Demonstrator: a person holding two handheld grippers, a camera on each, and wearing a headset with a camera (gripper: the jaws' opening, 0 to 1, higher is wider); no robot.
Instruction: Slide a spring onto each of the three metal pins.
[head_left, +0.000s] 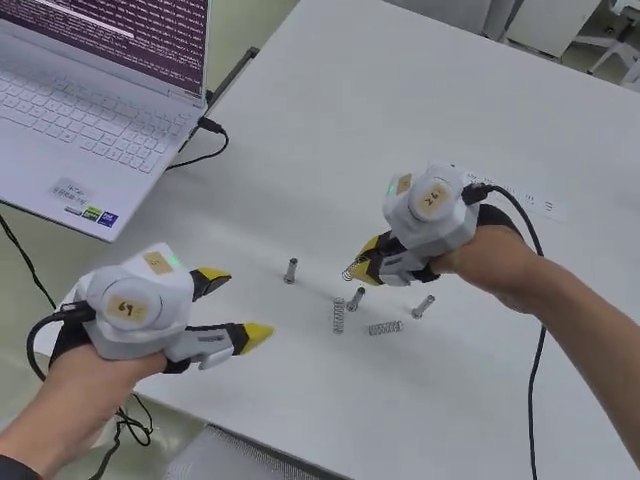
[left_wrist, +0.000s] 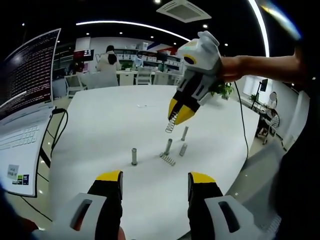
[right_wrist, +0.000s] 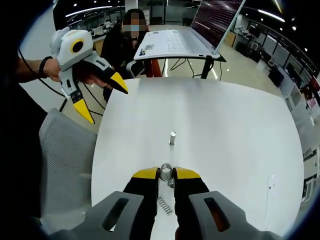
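Metal pins stand upright in a row toward the near edge of the worktop (head_left: 400, 120): left pin (head_left: 291, 270), middle pin (head_left: 356, 298), right pin (head_left: 424, 306). A laptop (head_left: 90, 90) occupies the far left corner. The left gripper (head_left: 236, 305) hovers at the near left edge, jaws apart and holding nothing. One spring (head_left: 338, 315) rests just beside the middle pin, and another spring (head_left: 385, 327) lies near the right pin. The right gripper (head_left: 362, 270) is clamped on a third spring (head_left: 349, 270), close above the middle pin.
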